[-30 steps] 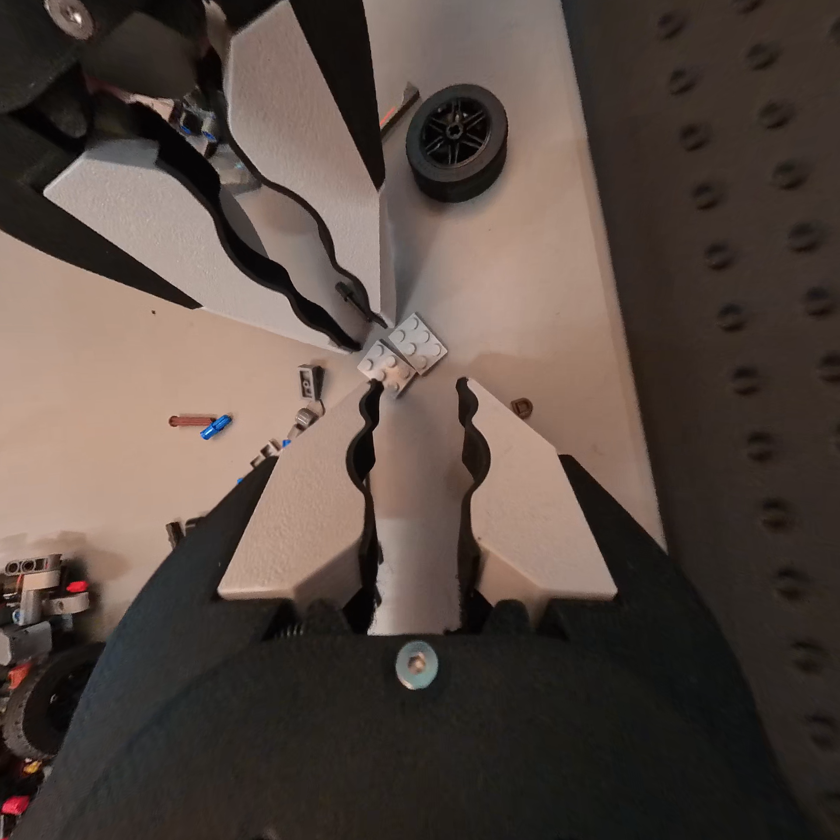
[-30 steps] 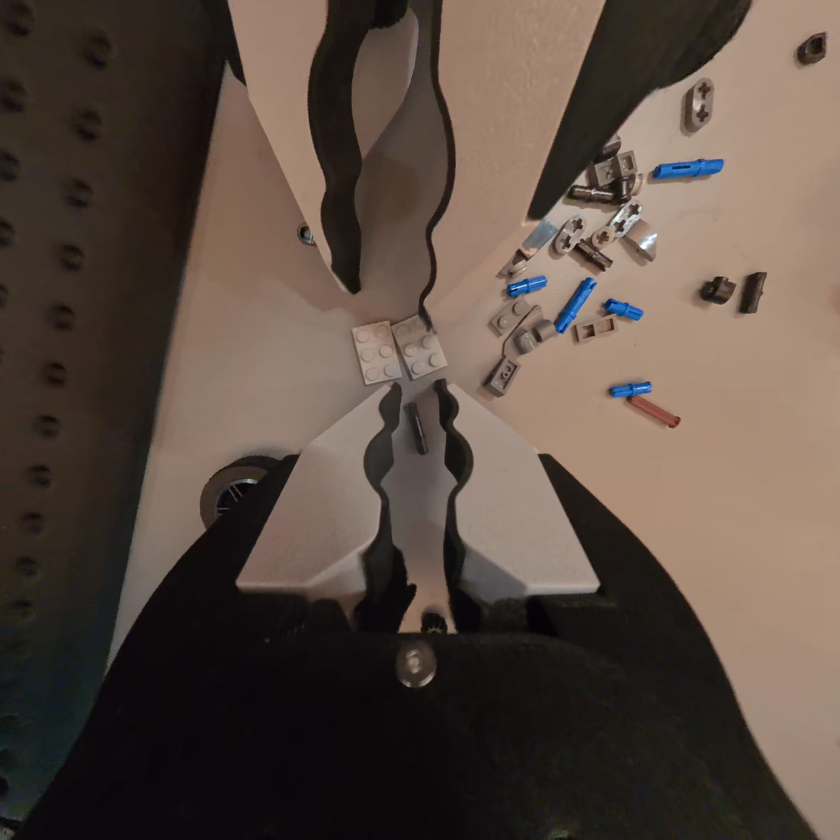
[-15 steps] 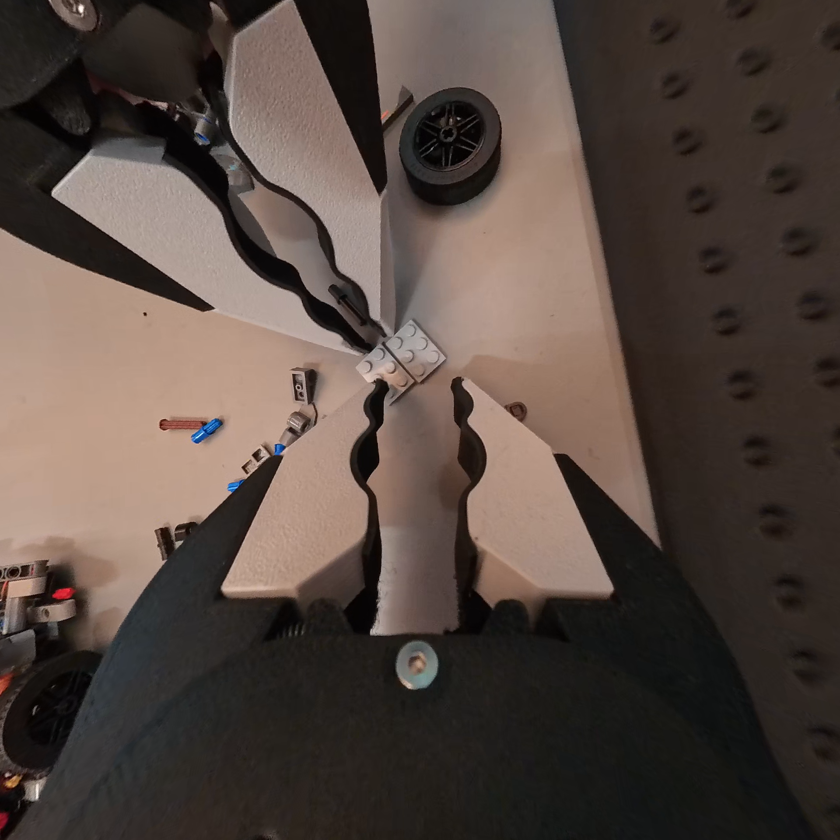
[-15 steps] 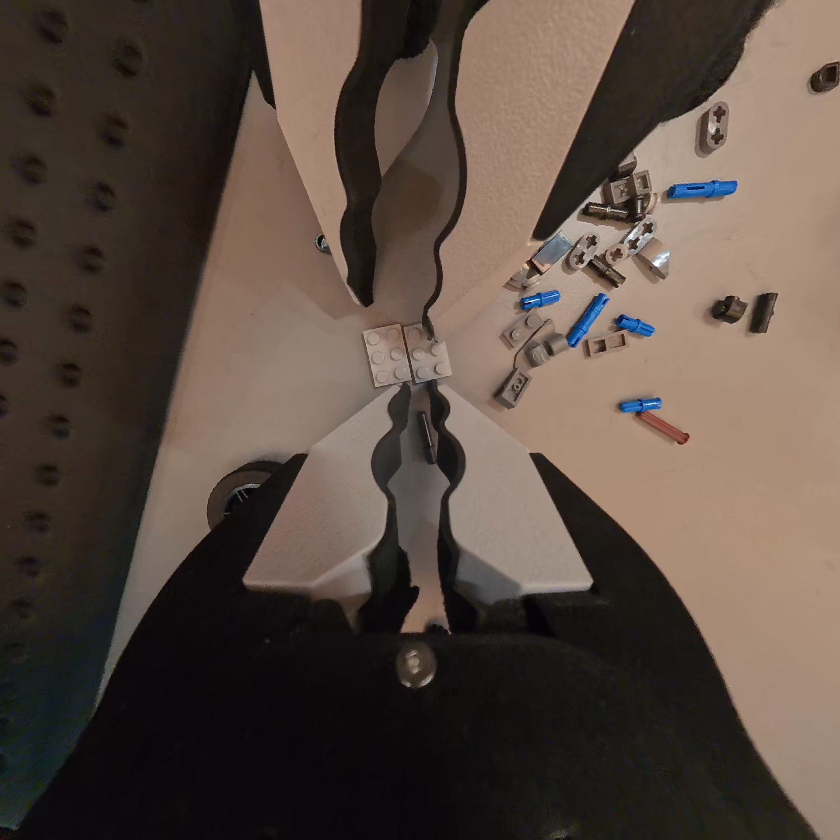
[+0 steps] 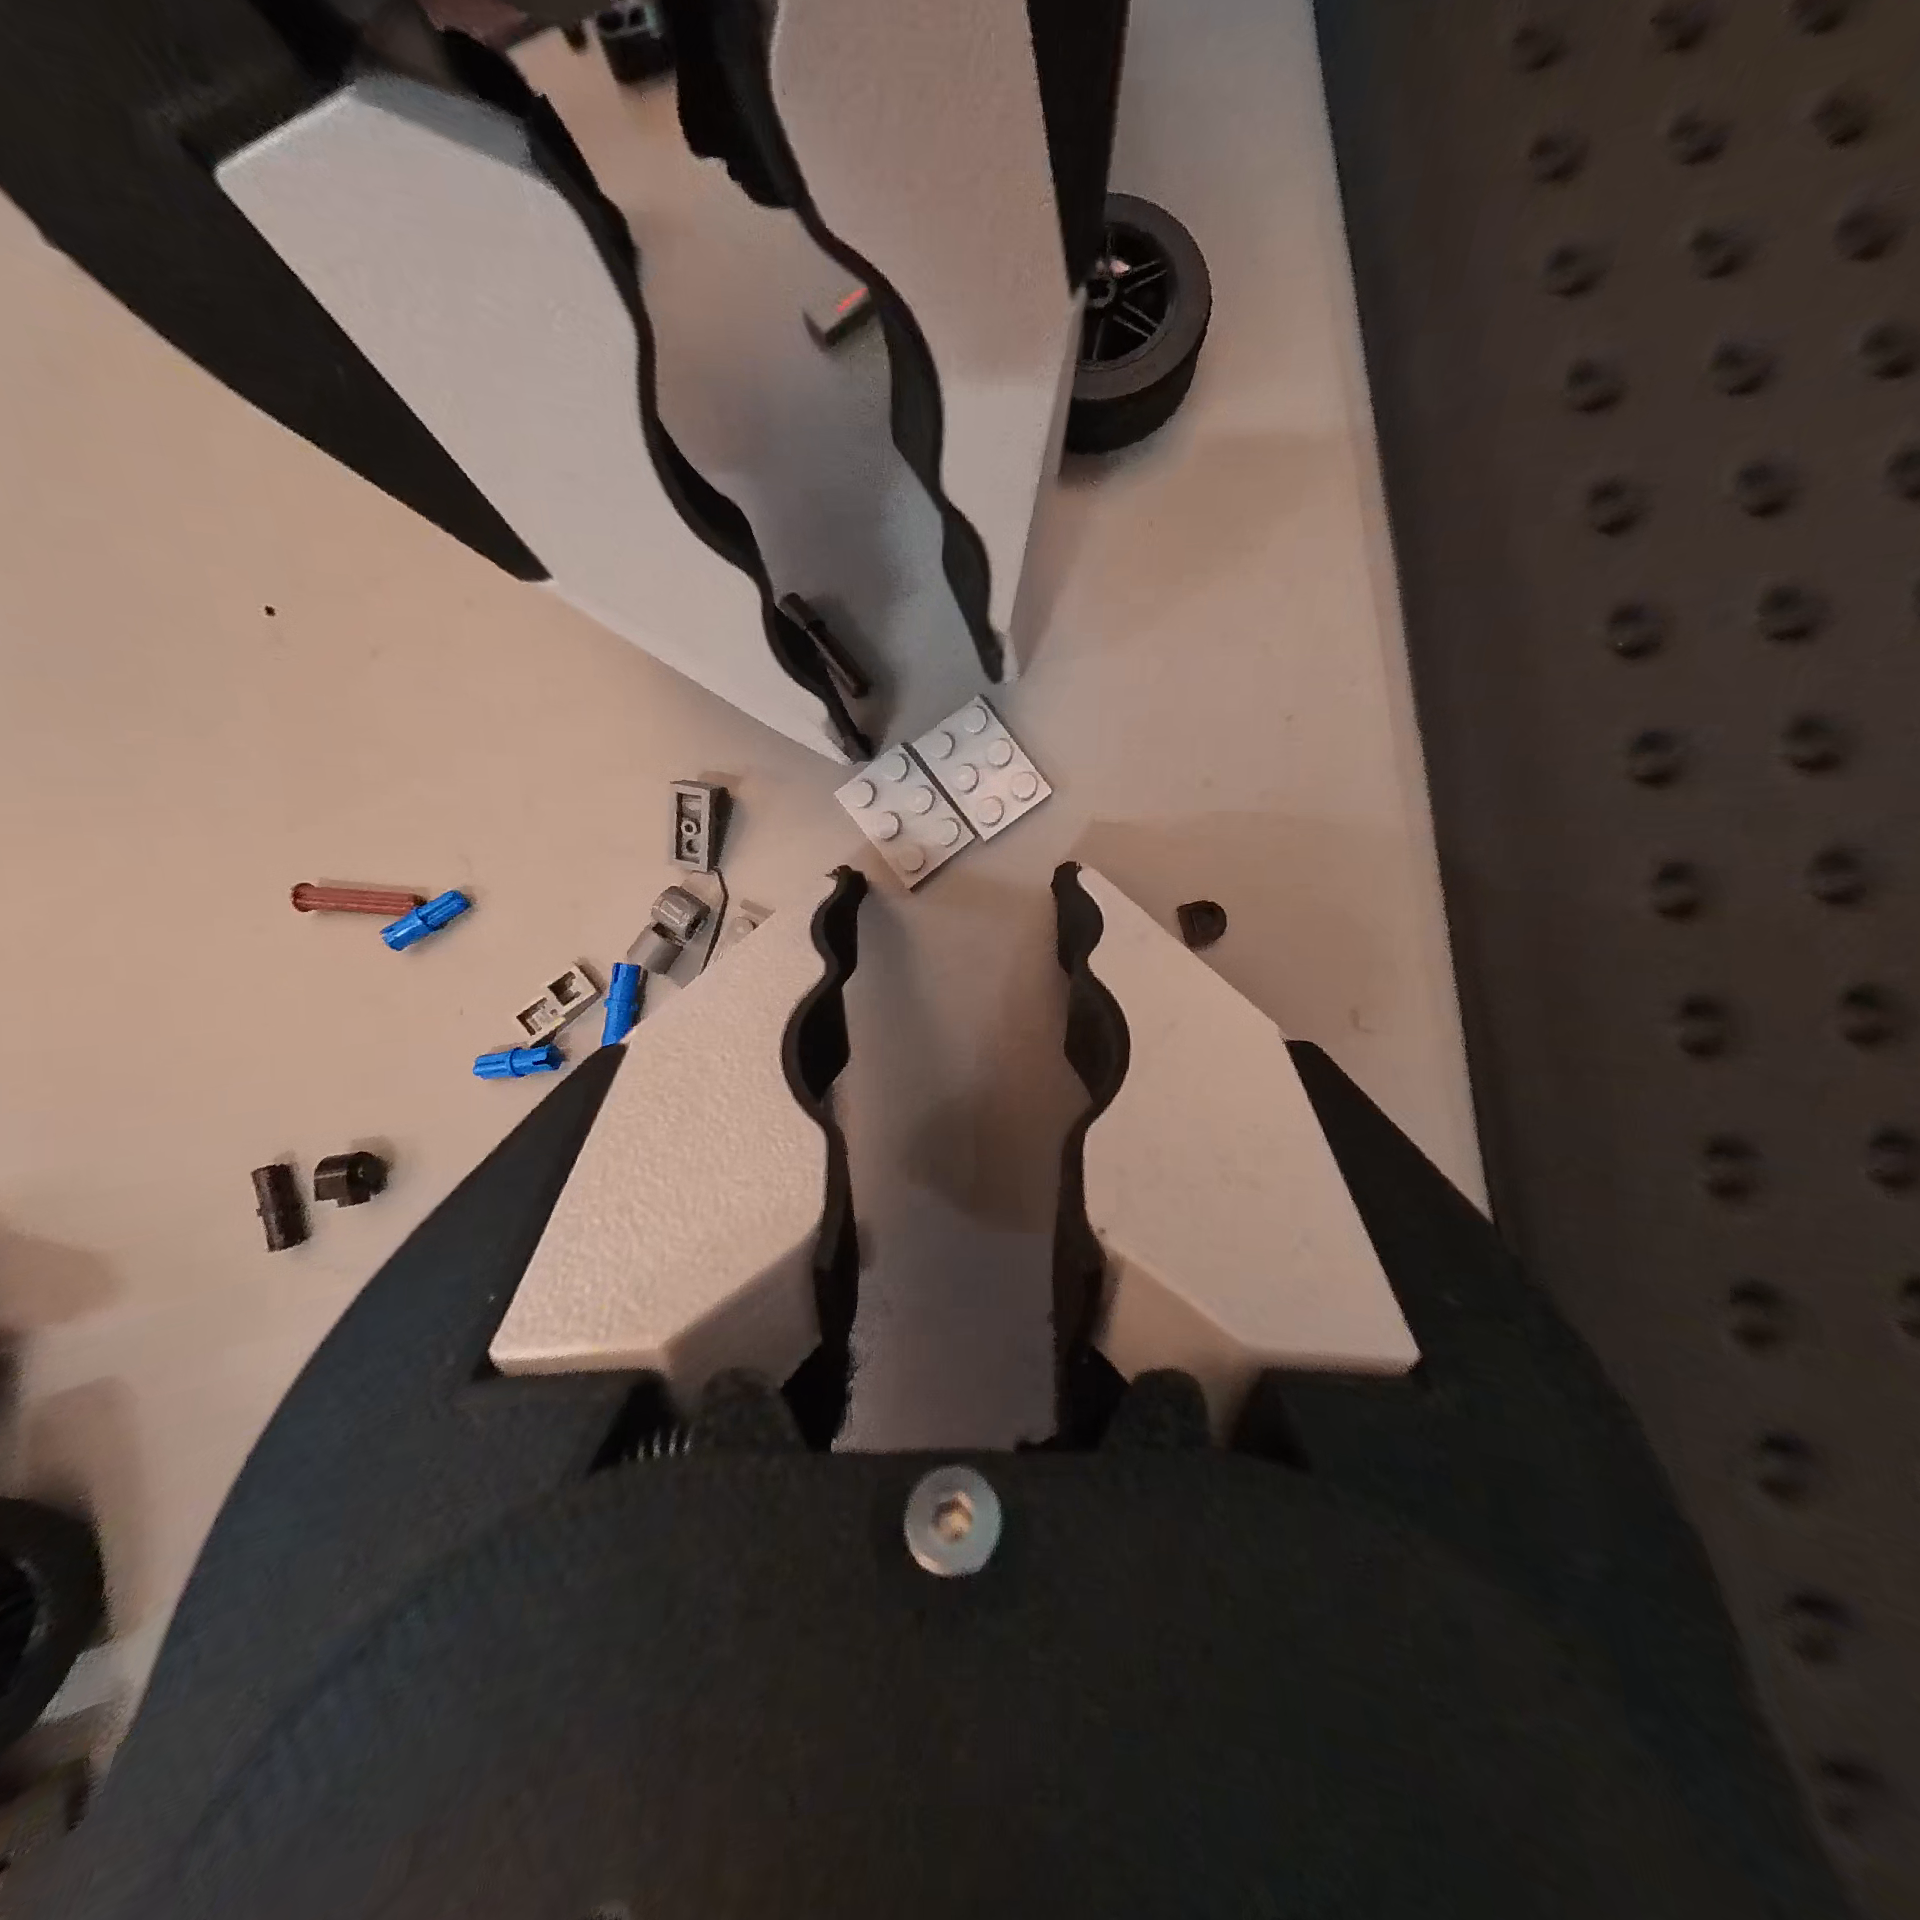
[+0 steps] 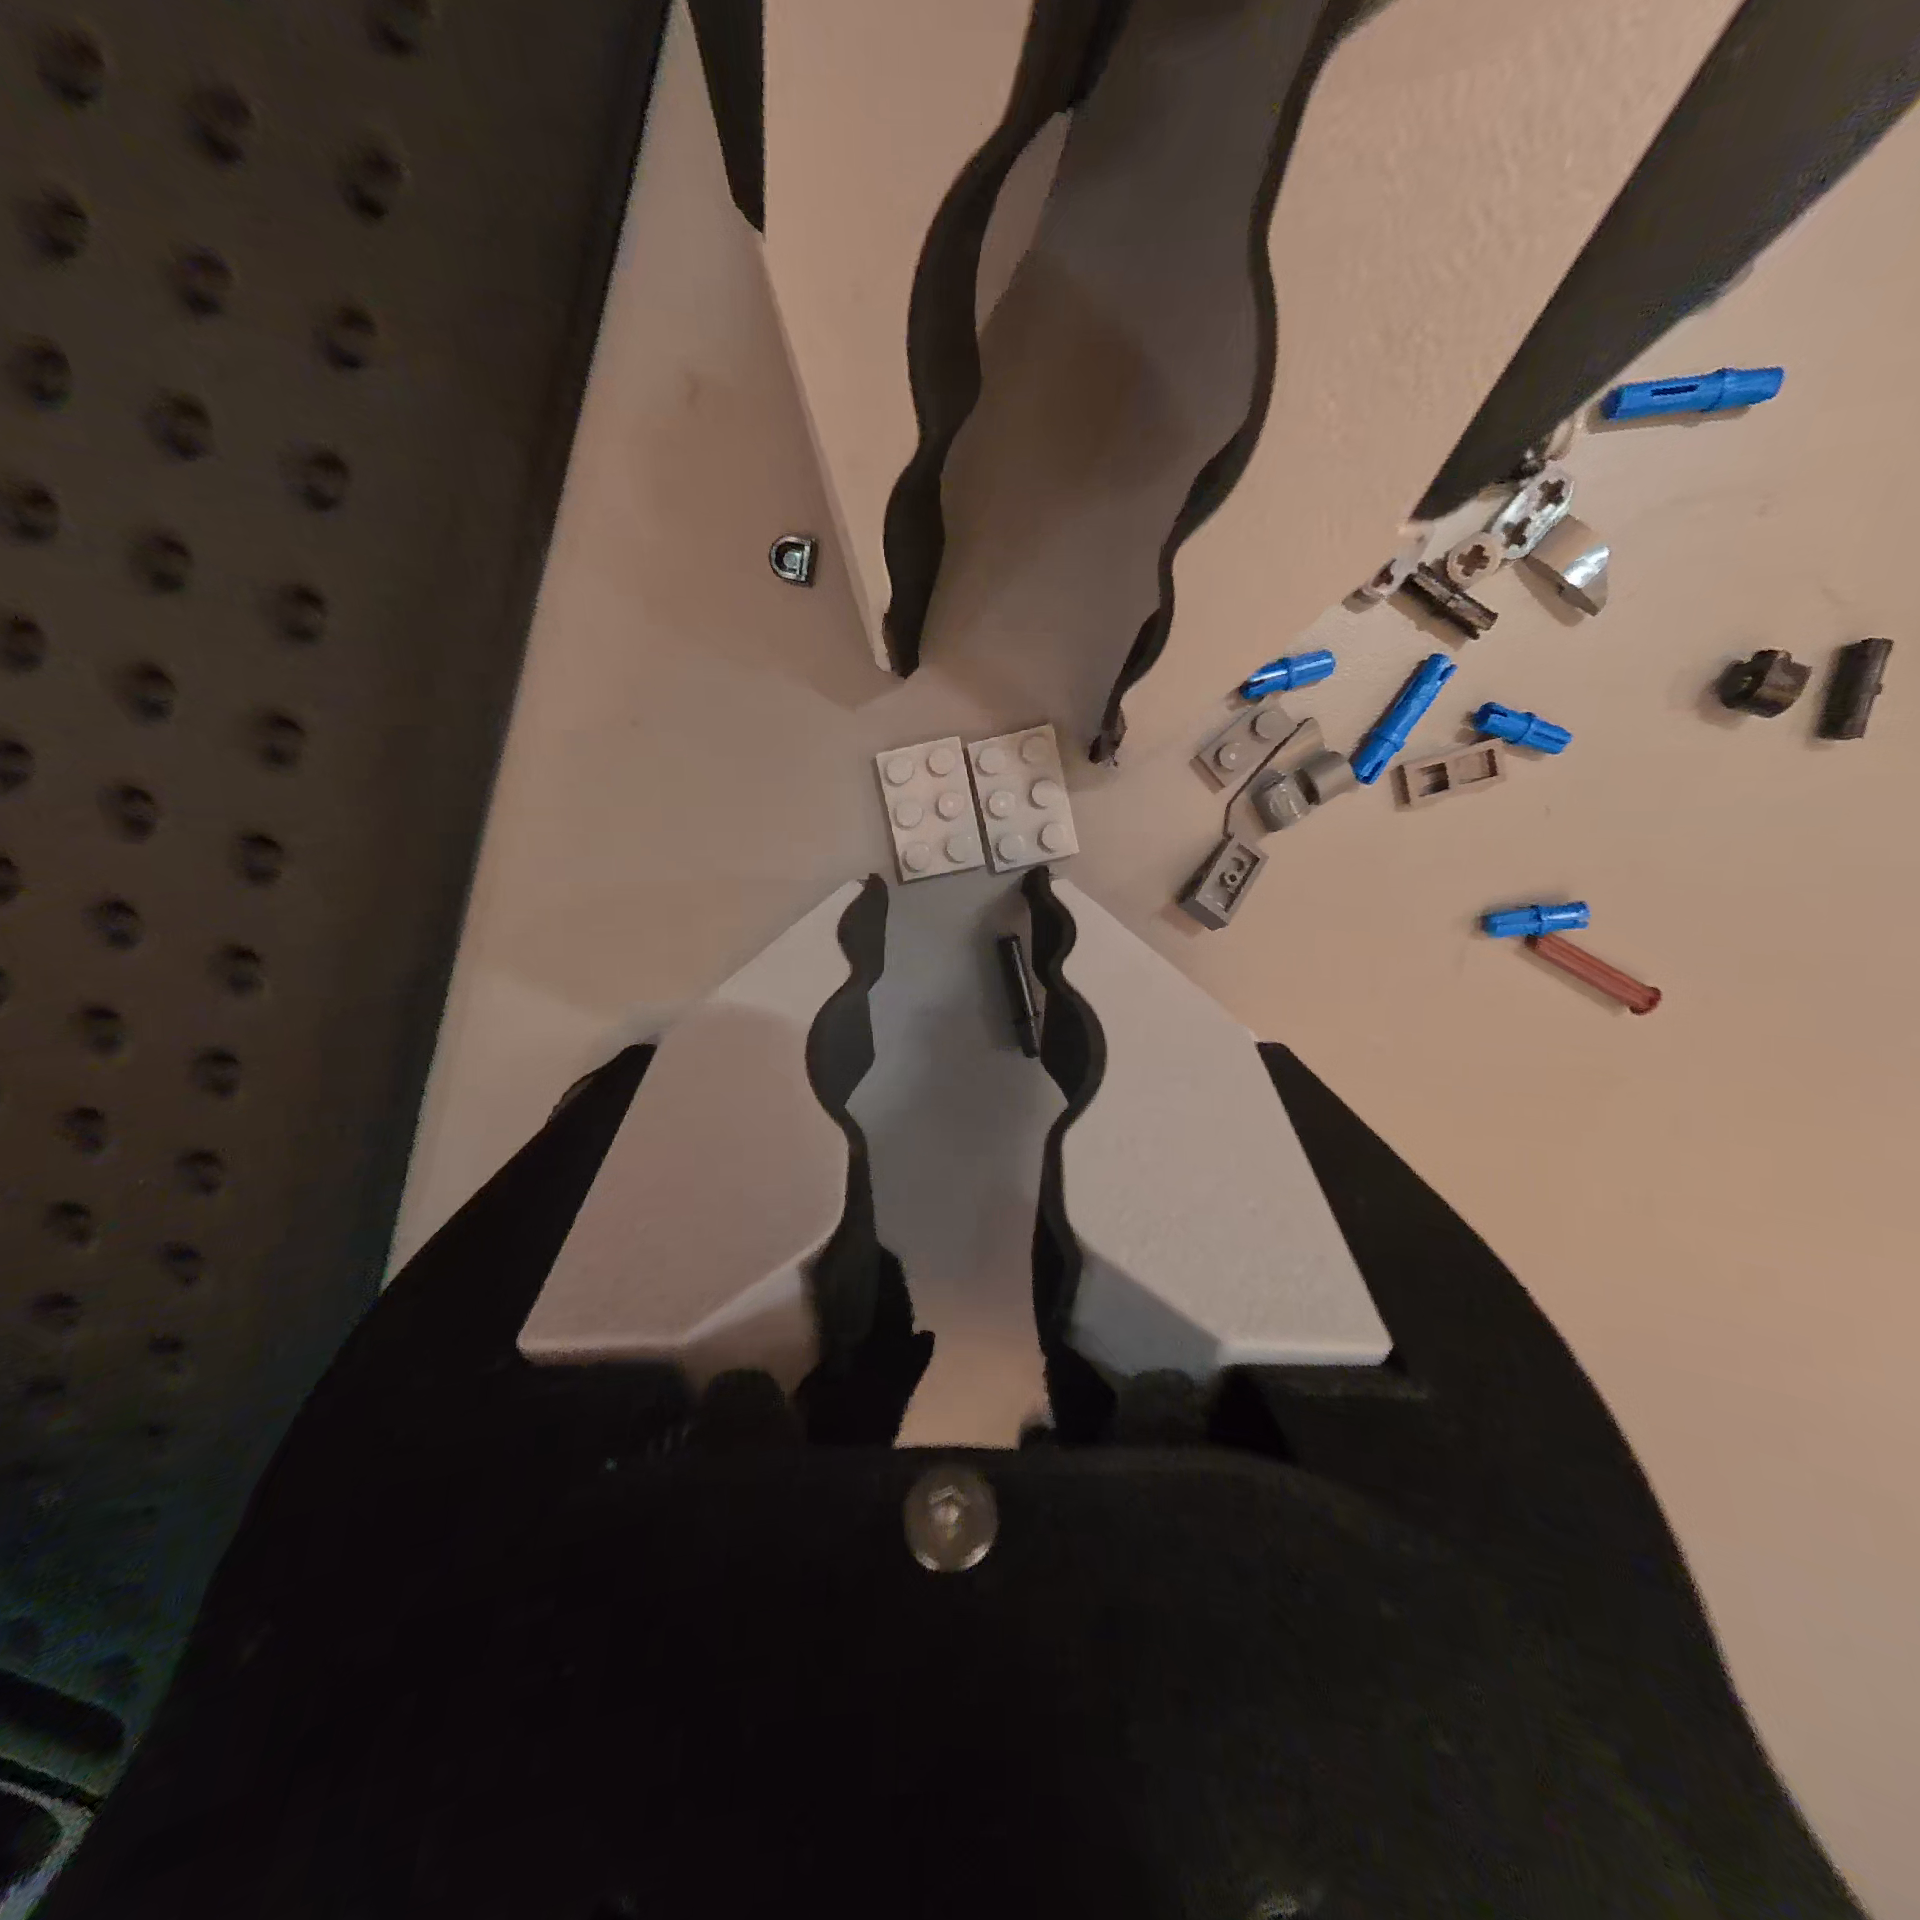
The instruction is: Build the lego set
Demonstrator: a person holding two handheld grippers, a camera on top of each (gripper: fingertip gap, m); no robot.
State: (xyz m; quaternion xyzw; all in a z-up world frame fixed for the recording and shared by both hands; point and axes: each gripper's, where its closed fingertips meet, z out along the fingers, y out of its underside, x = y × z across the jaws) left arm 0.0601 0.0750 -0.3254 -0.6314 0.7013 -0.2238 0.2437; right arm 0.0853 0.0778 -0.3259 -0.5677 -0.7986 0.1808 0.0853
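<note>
**Both tools facing across 2 grey plates**

2 light grey plates (image 5: 940,803), each 2 by 3 studs, lie flat and side by side, touching along their long edges, on the pale worktop (image 5: 156,675). Left tool (image 5: 954,883) spread, empty, tips just short of the plates. Right tool (image 6: 954,883) spread, tips just beside the plates from the opposite side. A small black pin (image 6: 1020,992) lies against the inner face of its right finger; whether it is stuck there or lying loose cannot be told. Loose parts nearby: blue pins (image 6: 1403,717), dark grey pieces (image 5: 694,823), a reddish-brown axle (image 5: 353,899). Black wheel (image 5: 1138,322) behind the right tool.
</note>
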